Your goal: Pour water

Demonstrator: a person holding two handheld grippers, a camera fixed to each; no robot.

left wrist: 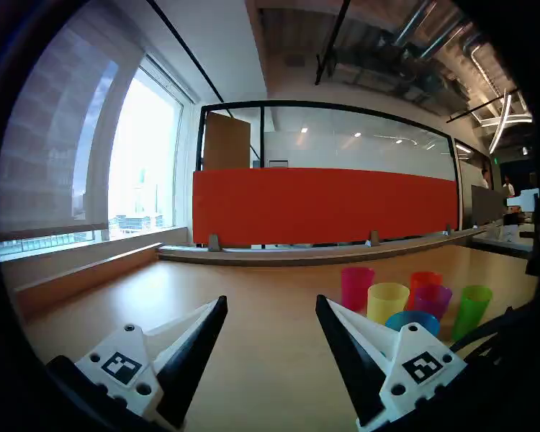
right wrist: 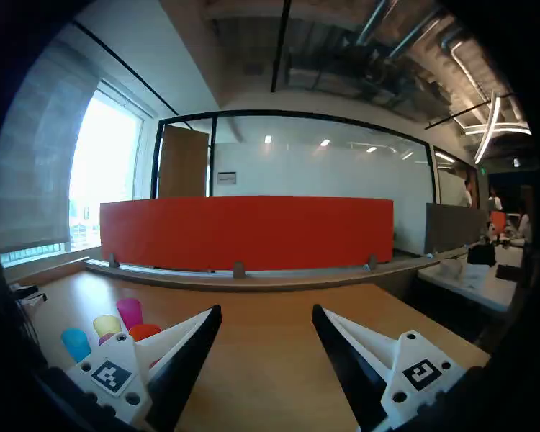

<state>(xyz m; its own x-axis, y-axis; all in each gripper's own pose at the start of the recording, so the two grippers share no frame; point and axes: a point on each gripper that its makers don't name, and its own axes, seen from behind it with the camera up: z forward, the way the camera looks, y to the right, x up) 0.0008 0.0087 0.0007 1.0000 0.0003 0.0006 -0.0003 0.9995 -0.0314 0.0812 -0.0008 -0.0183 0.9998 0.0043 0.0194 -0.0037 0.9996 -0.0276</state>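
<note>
My left hand-held gripper [left wrist: 271, 301] is spread wide, holding nothing, over the wood counter [left wrist: 270, 374]. A cluster of coloured cups [left wrist: 387, 301] stands on the counter just right of its right finger. My right hand-held gripper [right wrist: 266, 311] is also spread and empty, with the cups low-left beside its left finger. Far edge: red divider [left wrist: 320, 205].

Both my gripper views sit low over the table [left wrist: 270, 353], facing the orange divider [left wrist: 320, 205], sharing it and the cups [left wrist: 385, 299] between them.
</note>
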